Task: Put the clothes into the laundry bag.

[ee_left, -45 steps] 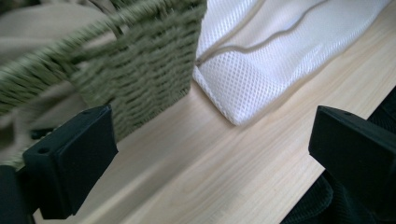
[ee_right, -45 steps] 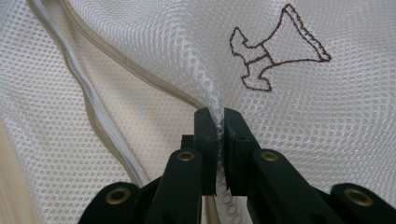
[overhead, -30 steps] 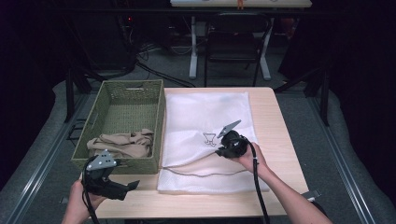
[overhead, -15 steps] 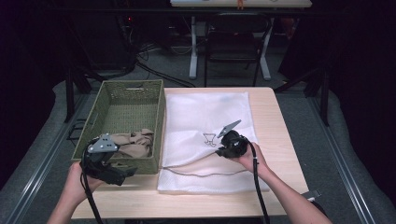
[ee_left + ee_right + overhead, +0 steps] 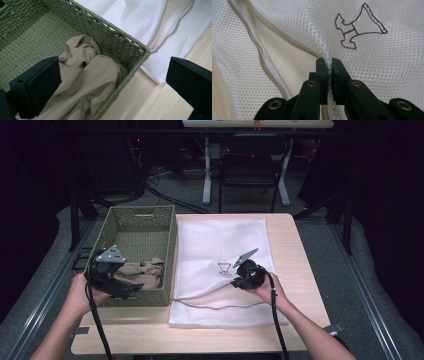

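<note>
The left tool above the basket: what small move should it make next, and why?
Probably lower the left tool onto the beige cloth and close. Its jaws stand open over the cloth in the green basket, touching nothing, while the right tool already pinches the mesh bag by its opening.

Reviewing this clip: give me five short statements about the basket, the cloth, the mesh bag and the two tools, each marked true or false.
1. The right tool is shut on a fold of the white mesh laundry bag. True.
2. The crumpled beige cloth lies on the bare wooden table. False: it lies inside the green woven basket.
3. The left tool stands open above the basket's near end. True.
4. The mesh bag is inside the basket. False: it lies flat on the table beside it.
5. The left tool grips the beige cloth. False: its jaws are apart, nothing pinched.
</note>
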`<state>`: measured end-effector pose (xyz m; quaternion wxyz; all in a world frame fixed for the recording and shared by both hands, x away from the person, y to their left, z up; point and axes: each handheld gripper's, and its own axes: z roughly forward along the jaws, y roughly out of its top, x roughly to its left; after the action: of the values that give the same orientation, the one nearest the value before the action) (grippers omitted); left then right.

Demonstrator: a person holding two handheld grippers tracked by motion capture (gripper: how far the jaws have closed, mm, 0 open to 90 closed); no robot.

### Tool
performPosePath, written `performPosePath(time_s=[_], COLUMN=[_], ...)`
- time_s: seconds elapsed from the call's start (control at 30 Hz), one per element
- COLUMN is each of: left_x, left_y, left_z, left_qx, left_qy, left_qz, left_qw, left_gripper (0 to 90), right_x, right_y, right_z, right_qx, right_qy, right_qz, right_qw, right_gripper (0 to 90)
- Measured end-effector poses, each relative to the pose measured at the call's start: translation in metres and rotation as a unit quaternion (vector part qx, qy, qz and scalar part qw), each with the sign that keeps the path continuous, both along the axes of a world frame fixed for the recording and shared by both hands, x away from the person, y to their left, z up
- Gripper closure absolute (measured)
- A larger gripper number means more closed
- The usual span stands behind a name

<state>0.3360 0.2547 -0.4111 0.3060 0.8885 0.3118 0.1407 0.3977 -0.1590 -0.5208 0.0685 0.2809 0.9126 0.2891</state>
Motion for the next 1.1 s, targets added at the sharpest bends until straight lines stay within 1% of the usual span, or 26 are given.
performPosePath(time_s=[0.07,0.1,0.13,0.17,0.3,0.4,0.43,0.47,0.5,0.53,0.63,0.67,0.7,0.77,0.8,0.87,0.9,0.93,0.97,1.0,1.03,1.1], left_x=[0.005,0.007,0.011,0.013,0.024,0.032,0.034,0.037,0.04,0.042,0.048,0.051,0.052,0.057,0.06,0.063,0.064,0.067,0.069,0.071,0.073,0.076], left_y=[0.0,0.0,0.0,0.0,0.0,0.0,0.0,0.0,0.001,0.002,0.004,0.004,0.004,0.005,0.005,0.006,0.006,0.006,0.006,0.006,0.006,0.005], left_z=[0.0,0.0,0.0,0.0,0.001,0.0,0.0,0.0,-0.001,-0.001,-0.004,-0.005,-0.007,-0.01,-0.012,-0.015,-0.016,-0.018,-0.02,-0.021,-0.023,-0.025], left_qx=[0.014,0.016,0.021,0.026,0.042,0.058,0.059,0.066,0.067,0.066,0.073,0.08,0.08,0.093,0.092,0.102,0.105,0.108,0.11,0.114,0.12,0.125], left_qy=[0.001,0.001,0.007,0.005,0.012,0.017,0.02,0.023,0.021,0.024,0.026,0.028,0.029,0.034,0.039,0.045,0.048,0.056,0.058,0.061,0.067,0.071], left_qz=[-0.001,-0.002,-0.002,-0.002,-0.008,-0.014,-0.018,-0.016,-0.019,-0.02,-0.023,-0.022,-0.022,-0.024,-0.027,-0.026,-0.027,-0.032,-0.031,-0.035,-0.041,-0.045], left_qw=[0.9999,0.9999,0.9998,0.9996,0.999,0.9981,0.9979,0.9974,0.9974,0.9973,0.9967,0.9962,0.9961,0.9948,0.9946,0.9934,0.9929,0.9921,0.9917,0.991,0.9896,0.9886], left_gripper=[0.0,0.0,0.0,0.0,0.0,0.0,0.0,0.0,0.0,0.0,0.0,0.0,0.0,0.0,0.0,0.0,0.0,0.0,0.0,0.0,0.0,0.0], right_x=[0.0,0.0,0.0,0.0,0.0,0.0,0.0,0.0,0.0,0.0,0.0,0.0,0.0,0.0,0.0,0.0,0.0,0.0,0.0,0.0,0.0,0.0], right_y=[0.0,0.0,0.0,0.0,-0.001,-0.001,-0.001,-0.001,-0.001,-0.002,-0.001,-0.001,-0.001,-0.001,-0.001,-0.002,-0.002,-0.001,-0.001,-0.001,-0.001,-0.001], right_z=[0.0,0.0,0.0,0.0,0.0,0.0,0.0,0.0,0.0,0.0,0.0,0.0,0.0,0.0,0.0,0.0,0.0,0.0,0.0,0.0,0.0,0.0], right_qx=[-0.001,-0.001,0.001,0.002,0.001,0.001,0.002,0.003,0.002,0.003,0.003,0.002,0.002,0.002,0.002,0.002,0.002,0.003,0.002,0.002,0.002,0.002], right_qy=[0.0,0.0,0.001,0.001,0.003,0.002,0.002,0.0,0.001,0.001,0.002,0.002,0.002,0.003,0.002,0.003,0.003,0.005,0.003,0.003,0.004,0.005], right_qz=[0.0,0.0,-0.002,-0.002,-0.002,0.0,0.0,0.001,-0.001,-0.002,-0.002,-0.002,-0.002,-0.001,-0.002,0.0,0.0,-0.002,-0.001,-0.001,-0.002,-0.003], right_qw=[1.0,1.0,1.0,1.0,1.0,1.0,1.0,1.0,1.0,1.0,1.0,1.0,1.0,1.0,1.0,1.0,1.0,1.0,1.0,1.0,1.0,1.0], right_gripper=[85.6,85.5,85.5,85.5,85.5,85.6,85.6,85.6,85.7,85.6,85.6,85.6,85.6,85.6,85.6,85.6,85.6,85.6,85.6,85.6,85.6,85.6])
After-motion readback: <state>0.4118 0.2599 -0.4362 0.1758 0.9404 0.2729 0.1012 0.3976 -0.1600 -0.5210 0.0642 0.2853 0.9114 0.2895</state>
